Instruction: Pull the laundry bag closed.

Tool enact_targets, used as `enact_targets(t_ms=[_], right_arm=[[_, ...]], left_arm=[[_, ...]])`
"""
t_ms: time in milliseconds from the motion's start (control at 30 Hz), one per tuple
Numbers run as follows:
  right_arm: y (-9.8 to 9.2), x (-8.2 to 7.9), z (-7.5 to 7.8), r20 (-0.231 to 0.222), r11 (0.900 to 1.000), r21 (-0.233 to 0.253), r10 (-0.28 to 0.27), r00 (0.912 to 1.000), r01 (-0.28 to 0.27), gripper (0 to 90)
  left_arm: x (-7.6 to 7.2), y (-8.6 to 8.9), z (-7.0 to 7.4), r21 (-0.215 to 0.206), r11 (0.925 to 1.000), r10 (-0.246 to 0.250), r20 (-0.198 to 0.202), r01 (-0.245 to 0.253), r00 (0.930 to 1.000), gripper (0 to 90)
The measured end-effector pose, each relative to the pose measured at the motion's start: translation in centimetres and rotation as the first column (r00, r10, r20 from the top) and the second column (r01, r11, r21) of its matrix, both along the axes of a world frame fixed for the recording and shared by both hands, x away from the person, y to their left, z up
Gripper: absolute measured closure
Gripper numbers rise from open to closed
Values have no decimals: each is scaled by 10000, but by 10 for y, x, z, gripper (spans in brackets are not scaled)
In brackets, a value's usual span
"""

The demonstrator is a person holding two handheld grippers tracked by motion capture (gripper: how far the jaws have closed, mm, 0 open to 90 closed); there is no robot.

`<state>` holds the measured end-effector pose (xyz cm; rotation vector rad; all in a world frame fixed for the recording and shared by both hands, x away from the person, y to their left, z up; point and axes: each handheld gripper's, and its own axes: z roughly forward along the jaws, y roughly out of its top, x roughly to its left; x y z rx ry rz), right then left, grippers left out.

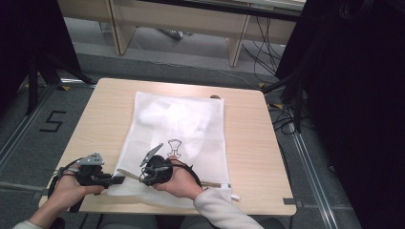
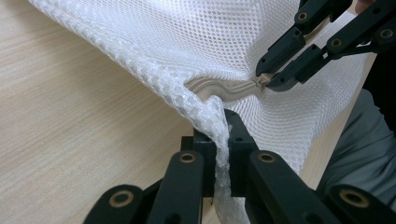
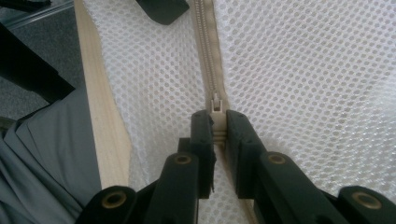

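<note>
High view shows a white mesh laundry bag (image 1: 176,138) lying flat on the light wooden bench (image 1: 248,143), its zipped edge toward the person's side, with something white inside it and a black line drawing printed on the mesh. The left tool (image 1: 117,180) sits at the bag's near left corner, held in the left hand (image 1: 71,190); in the left gripper view its jaws are pinched together on a fold of the mesh (image 2: 222,140), which bunches up between them. The right tool (image 1: 143,177) is over the near edge of the bag, just beside the left one, gripped by the right hand (image 1: 180,182). In the right gripper view its jaws are closed on the zipper pull (image 3: 216,103), on the beige zipper (image 3: 208,51) that runs away from the camera. The zipper tape curves in a wavy line between the two tools in the left gripper view
</note>
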<state>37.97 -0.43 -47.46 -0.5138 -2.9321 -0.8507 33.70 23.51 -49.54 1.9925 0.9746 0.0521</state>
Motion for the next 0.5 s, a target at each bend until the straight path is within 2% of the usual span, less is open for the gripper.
enact_targets(t_ms=[67,167,267,333,500], right_arm=[[-1,0,1,4,10000,-16,-32,10000,32,824],[-2,0,1,15,10000,9,-31,10000,31,824],[-3,0,1,67,10000,-1,67,10000,-67,824],[-3,0,1,91,10000,-26,58,9999,-57,824],[-8,0,1,-51,9998,-110,-191,9998,190,824]], left_arm=[[1,1,1,155,9998,-156,-138,158,9998,855],[0,0,0,-38,10000,30,17,-30,10000,855],[1,1,1,115,9998,-131,-121,133,9998,856],[0,0,0,-66,9999,96,-4,-96,10000,856],[0,0,0,7,10000,47,-3,-47,10000,856]])
